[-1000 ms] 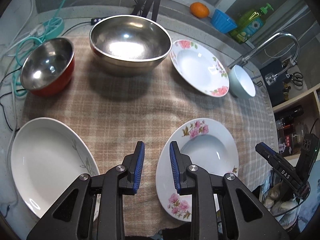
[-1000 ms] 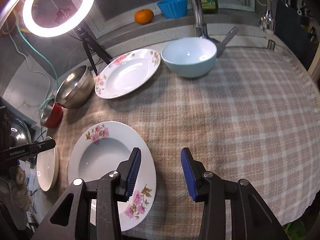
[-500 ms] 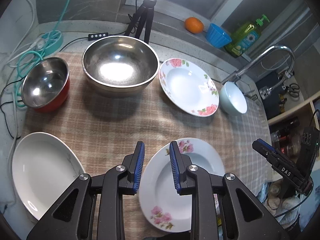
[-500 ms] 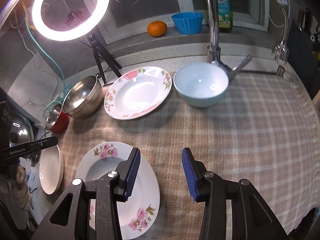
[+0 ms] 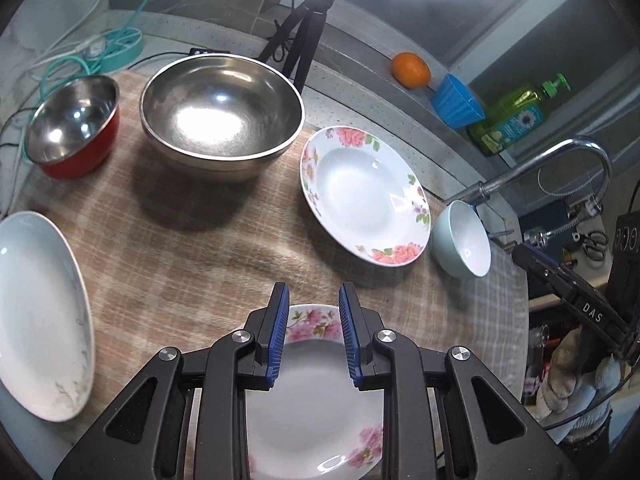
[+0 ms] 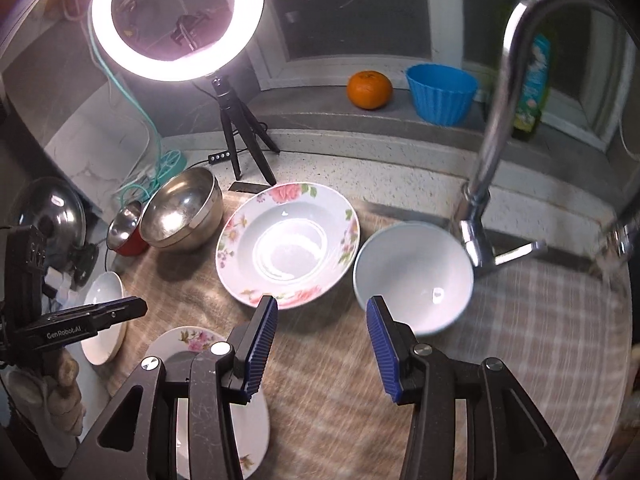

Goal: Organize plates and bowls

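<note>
Both tongs hung empty above the checked beige cloth [image 5: 192, 248]. On the left gripper [image 5: 313, 334] the blue-padded jaws stood a narrow gap apart with nothing between them, over the far rim of the near white plate with pink flowers [image 5: 312, 412]. The right gripper [image 6: 322, 346] had its jaws opening, wider apart, with only cloth showing between them; its tips sat just short of the far floral-rimmed white deep plate [image 6: 288, 244] and the pale green ceramic bowl [image 6: 414, 276], which lay just beside each other near the chrome tap [image 6: 496, 120]. Further left stood the large steel bowl [image 5: 222, 116], then the small red-sided steel bowl [image 5: 72, 124]. A plain white oval plate [image 5: 40, 316] lay at the cloth's left edge
</note>
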A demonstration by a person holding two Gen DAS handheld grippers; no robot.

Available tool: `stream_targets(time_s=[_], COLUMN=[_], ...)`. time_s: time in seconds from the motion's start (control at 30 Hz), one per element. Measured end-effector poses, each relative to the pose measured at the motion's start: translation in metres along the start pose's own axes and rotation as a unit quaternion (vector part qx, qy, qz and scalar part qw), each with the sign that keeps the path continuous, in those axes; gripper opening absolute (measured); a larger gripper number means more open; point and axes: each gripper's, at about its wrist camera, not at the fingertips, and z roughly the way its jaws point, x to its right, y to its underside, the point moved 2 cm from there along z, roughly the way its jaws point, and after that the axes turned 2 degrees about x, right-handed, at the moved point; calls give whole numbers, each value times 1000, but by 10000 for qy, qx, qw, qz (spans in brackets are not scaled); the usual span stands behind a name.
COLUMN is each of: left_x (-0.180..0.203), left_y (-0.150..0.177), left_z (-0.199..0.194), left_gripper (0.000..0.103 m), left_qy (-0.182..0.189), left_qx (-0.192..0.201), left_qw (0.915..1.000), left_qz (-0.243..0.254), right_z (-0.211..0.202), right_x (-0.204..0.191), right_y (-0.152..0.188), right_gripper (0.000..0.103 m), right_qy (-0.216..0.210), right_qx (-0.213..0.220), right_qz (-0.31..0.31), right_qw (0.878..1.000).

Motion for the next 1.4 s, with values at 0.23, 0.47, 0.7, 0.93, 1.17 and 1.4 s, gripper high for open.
stream_targets(time_s=[0.23,0.47,0.7,0.93,1.17,1.4], left_x=[8,5,3,-3,-7,-8], left_y=[-3,-11,-22,-30,-33,-37], left_z=[19,32,47,58,72,81], left_gripper=[23,23,23,23,23,23], left_qy=[-65,-242,-321,-333,-313,-272], left_qx=[41,106,54,30,-73,-120], left_qw=[9995,9981,9967,9956,9949,9946], left_qz=[-315,-562,-742,-874,-960,-997], right_z=[34,82,128,157,175,184], right_x=[12,28,33,22,27,29], right_y=[-34,-66,-82,-92,-96,-96], right_gripper=[42,42,38,33,30,25], right_qy=[-355,-696,-589,-468,-339,-417], right_qx=[-255,-739,-1171,-1364,-1514,-1629], right_qz=[-274,-159,-234,-530,-521,-463], right_qw=[9987,9947,9911,9881,9865,9847])
